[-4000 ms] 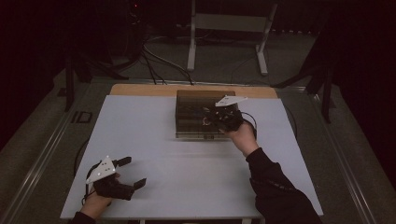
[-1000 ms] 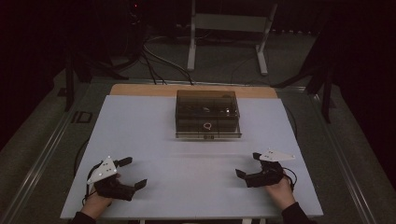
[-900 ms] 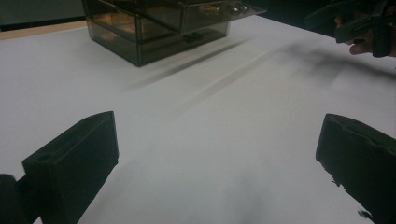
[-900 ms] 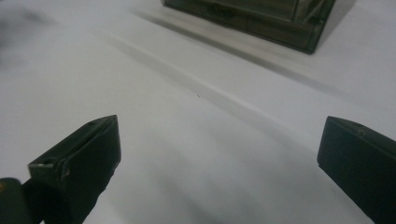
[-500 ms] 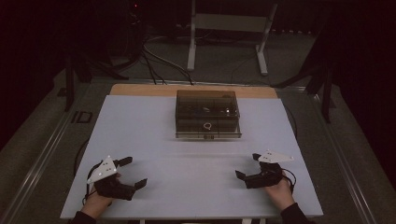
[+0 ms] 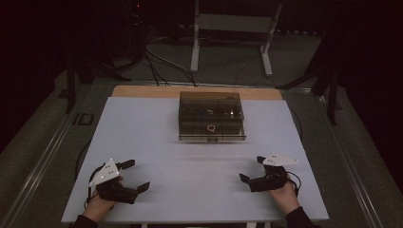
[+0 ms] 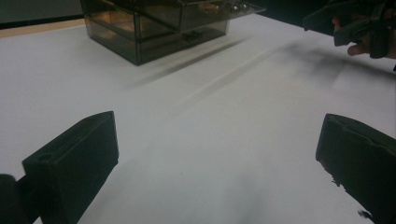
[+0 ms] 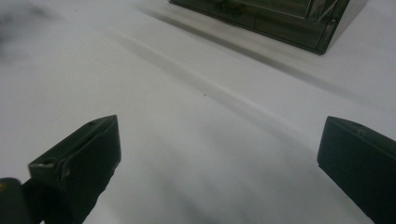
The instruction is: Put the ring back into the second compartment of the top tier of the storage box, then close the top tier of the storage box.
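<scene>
Smoked-plastic compartment box (image 6: pixel 212 116) waits mid-surface
Rigid, light, probably slippery: grip its edges; left gripper (image 6: pixel 134 176) and right gripper (image 6: pixel 252 169) gape wide, empty

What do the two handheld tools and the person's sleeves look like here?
Both tools, left and right, are black with two blocky jaws, each topped by a pale grey three-cornered plate. A thin black cable loops from each. Dark sleeves cover the wrists.

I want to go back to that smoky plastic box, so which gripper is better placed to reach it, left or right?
Right, though only slightly. The right gripper sits nearer the box on the table, just off its front right corner. The left gripper lies farther out toward the left edge. Both are open and hold nothing.
</scene>
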Demonstrator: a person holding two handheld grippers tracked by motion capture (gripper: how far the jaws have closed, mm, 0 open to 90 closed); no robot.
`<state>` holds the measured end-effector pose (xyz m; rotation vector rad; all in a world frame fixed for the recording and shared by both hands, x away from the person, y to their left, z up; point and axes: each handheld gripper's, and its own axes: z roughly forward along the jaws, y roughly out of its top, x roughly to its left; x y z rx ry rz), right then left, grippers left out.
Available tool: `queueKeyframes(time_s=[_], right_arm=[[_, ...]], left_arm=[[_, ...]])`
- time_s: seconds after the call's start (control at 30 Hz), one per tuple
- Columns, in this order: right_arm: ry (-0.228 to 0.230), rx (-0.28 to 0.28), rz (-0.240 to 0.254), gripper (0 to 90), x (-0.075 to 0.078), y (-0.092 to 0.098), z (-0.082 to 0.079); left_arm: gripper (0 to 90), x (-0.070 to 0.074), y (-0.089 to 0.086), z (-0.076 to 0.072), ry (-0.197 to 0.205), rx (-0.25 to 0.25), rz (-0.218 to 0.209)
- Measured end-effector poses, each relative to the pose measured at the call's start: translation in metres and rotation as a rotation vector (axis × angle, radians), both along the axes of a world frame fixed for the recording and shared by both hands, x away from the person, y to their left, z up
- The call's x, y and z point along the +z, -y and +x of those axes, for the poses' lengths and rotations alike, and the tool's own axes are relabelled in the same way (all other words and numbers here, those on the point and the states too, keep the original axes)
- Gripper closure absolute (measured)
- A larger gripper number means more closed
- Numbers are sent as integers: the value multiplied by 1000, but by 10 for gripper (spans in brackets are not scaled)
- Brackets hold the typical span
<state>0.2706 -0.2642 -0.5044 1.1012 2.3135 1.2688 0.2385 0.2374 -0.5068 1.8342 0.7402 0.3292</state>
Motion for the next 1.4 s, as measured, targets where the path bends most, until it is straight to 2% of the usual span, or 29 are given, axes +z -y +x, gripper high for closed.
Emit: queueKeyframes(time_s=[0.3, 0.5, 0.97, 1.03, 1.1, 1.4], right_arm=[[1, 2, -8, 0, 0, 0, -1], [1, 3, 3, 0, 1, 0, -1], [19, 3, -26, 0, 4, -2, -2], [15, 2, -14, 0, 5, -2, -1], [16, 2, -27, 0, 7, -3, -1], [31, 12, -2, 0, 17, -8, -3]], left_arm=[[0, 0, 0, 0, -1, -2, 4], [0, 0, 0, 0, -3, -1, -1], [0, -1, 1, 0, -4, 5, 18], [0, -1, 0, 0, -1, 7, 14], [0, 0, 0, 0, -1, 13, 13], [0, 0, 0, 0, -2, 12, 7]])
